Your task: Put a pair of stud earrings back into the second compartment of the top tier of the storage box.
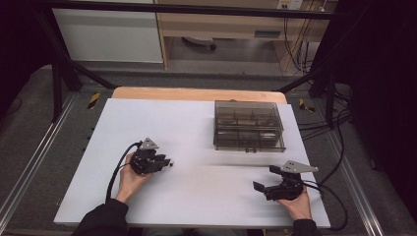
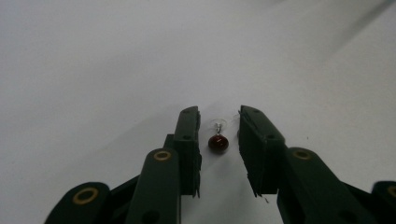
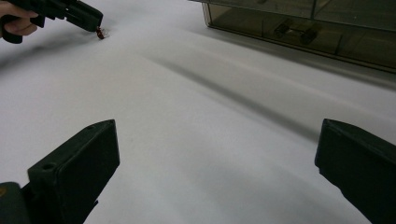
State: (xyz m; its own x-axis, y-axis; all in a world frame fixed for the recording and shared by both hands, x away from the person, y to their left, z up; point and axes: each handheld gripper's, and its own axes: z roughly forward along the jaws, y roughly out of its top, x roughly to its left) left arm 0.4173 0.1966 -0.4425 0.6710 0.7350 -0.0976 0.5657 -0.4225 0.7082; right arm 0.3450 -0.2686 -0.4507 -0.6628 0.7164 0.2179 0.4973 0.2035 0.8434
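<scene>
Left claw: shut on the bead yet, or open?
Open. In the left gripper view the left claw has white table visible on both sides of the small red bead between its jaws.

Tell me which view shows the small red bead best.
The left gripper view: the red bead lies sharp between the left gripper's open jaws. The right gripper view shows it as a distant speck; the high view barely shows it.

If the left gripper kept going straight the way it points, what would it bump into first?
Most likely the small dark red bead with a clear stud, lying on the white table right between the open jaws of the left gripper. Past it, the way looks free.
</scene>
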